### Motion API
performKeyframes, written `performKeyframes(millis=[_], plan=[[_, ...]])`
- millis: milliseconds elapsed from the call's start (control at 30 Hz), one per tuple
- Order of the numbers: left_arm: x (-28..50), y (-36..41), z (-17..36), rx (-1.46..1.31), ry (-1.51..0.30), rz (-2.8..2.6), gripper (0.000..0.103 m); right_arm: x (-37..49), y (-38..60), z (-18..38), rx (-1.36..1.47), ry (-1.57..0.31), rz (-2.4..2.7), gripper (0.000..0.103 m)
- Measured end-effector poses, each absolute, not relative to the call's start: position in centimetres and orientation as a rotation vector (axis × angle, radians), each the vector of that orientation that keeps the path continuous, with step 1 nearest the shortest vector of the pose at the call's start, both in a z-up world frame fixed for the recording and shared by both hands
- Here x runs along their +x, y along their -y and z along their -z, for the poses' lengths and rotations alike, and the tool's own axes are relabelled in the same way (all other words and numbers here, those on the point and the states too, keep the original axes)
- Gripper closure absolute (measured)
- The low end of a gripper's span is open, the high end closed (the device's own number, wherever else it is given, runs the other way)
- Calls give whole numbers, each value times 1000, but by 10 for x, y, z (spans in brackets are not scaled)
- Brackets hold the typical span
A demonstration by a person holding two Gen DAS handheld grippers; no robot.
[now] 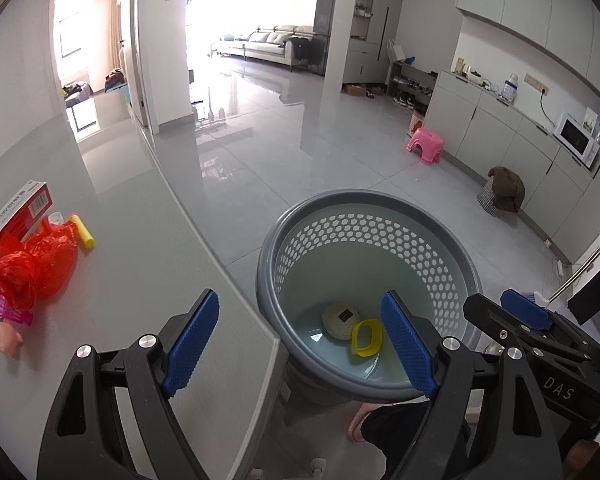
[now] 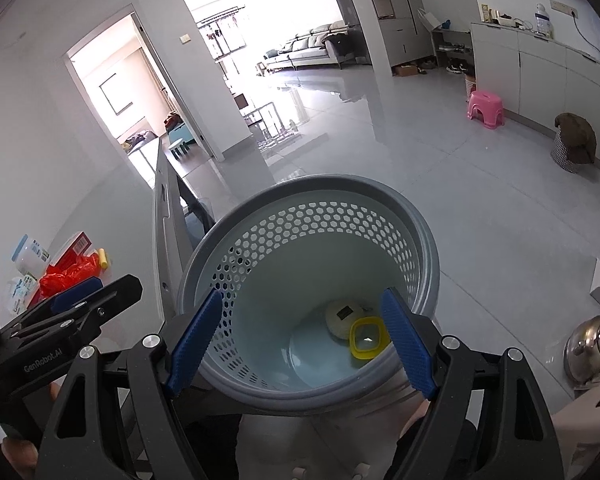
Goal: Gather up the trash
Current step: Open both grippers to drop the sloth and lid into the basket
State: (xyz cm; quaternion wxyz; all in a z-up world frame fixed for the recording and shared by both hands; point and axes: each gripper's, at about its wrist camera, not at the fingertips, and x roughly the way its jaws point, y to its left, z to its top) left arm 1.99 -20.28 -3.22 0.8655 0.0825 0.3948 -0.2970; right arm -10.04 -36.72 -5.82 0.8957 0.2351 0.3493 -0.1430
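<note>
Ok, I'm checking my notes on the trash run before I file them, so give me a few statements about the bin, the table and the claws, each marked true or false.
1. The grey bin already holds a yellow ring and a pale round item. True.
2. The left claw is clamped on the red plastic bag. False: its jaws stand open and empty, and the bag lies on the table.
3. A yellow tube lies on the table beside the red bag. True.
4. The bin stands on the table. False: it is off the table's edge, over the floor.
5. The right claw is open with nothing in it. True.
</note>
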Motion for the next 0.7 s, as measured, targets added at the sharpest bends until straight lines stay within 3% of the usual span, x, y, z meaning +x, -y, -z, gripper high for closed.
performKeyframes(millis=[700], plan=[[12,124,16,104,-788,458,18,-78,311,40,417,-723,151,25]])
